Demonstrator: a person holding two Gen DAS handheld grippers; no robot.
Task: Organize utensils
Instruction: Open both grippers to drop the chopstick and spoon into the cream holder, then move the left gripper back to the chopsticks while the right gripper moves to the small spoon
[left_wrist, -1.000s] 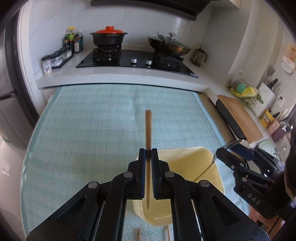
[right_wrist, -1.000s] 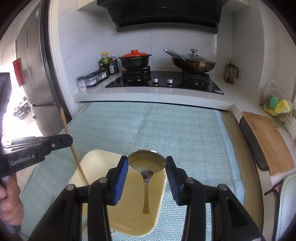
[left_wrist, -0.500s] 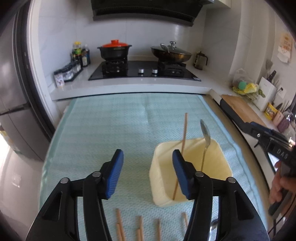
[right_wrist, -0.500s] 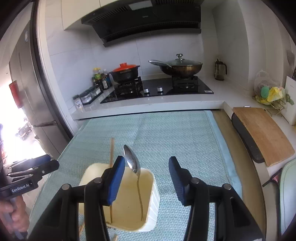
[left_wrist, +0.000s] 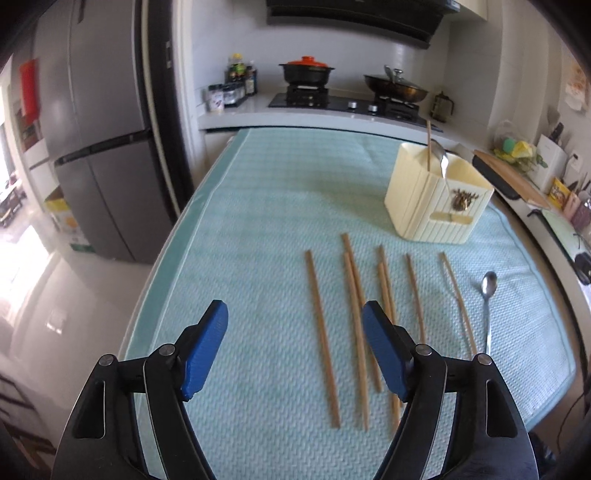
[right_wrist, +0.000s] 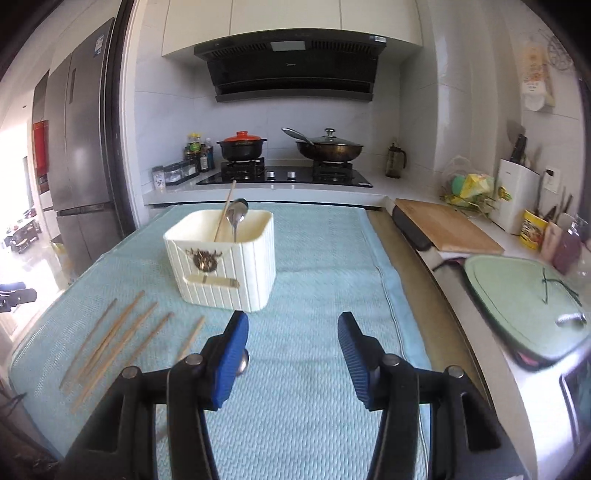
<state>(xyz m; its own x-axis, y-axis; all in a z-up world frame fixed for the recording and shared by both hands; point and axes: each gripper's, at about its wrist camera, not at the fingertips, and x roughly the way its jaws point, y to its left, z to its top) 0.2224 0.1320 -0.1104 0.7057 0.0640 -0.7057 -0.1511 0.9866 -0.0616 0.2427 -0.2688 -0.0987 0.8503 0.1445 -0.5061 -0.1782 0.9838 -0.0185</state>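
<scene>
Ahead of the empty, open right hand-held gripper, the cream utensil holder holds one chopstick and one spoon. The empty left hand-held gripper is opening.

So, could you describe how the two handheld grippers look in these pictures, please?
Both look alike. The left gripper and the right gripper each have two blue ribbed pads on black plastic fingers, joined by black linkage arms with silver round pivot pins and triangular cut-outs. No cables or sleeves can be seen.
</scene>
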